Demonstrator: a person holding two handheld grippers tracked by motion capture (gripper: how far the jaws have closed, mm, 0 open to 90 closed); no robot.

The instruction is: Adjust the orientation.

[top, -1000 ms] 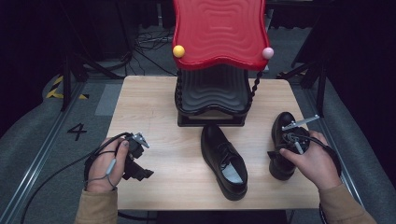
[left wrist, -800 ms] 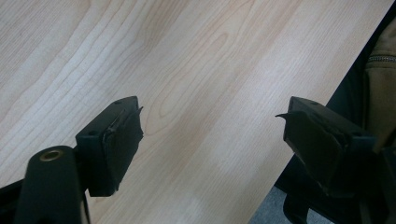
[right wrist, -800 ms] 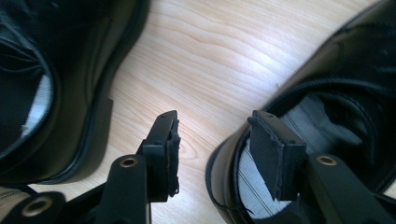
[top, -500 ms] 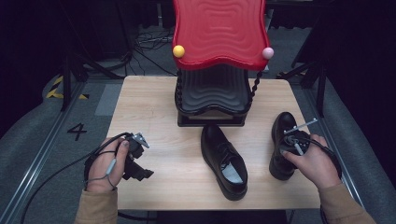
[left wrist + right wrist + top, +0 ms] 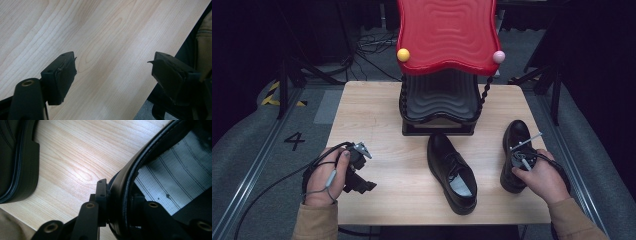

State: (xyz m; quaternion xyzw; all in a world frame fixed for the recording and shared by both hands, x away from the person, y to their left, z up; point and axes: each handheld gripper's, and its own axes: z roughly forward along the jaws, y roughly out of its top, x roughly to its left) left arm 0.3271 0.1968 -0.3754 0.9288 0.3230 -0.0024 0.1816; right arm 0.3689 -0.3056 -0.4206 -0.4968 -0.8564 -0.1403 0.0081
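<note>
We have the right gripper (image 5: 117, 220) with jaws clamped on the collar rim of the right-hand shoe (image 5: 515, 150), one jaw outside, one inside against the striped lining; that shoe sits near the desk's (image 5: 377, 105) right edge. The left gripper (image 5: 112, 77) hangs over bare desk at the front left, jaws wide, holding nothing. Judging by looks: smooth leather is likely slippery and the collar soft, so we'd grip at the stiffer heel; the second shoe (image 5: 452, 172) lies mid-desk before the red-topped rack (image 5: 447, 35).

Overhead forward-down; two close views, shared table (image 5: 387, 195)
</note>
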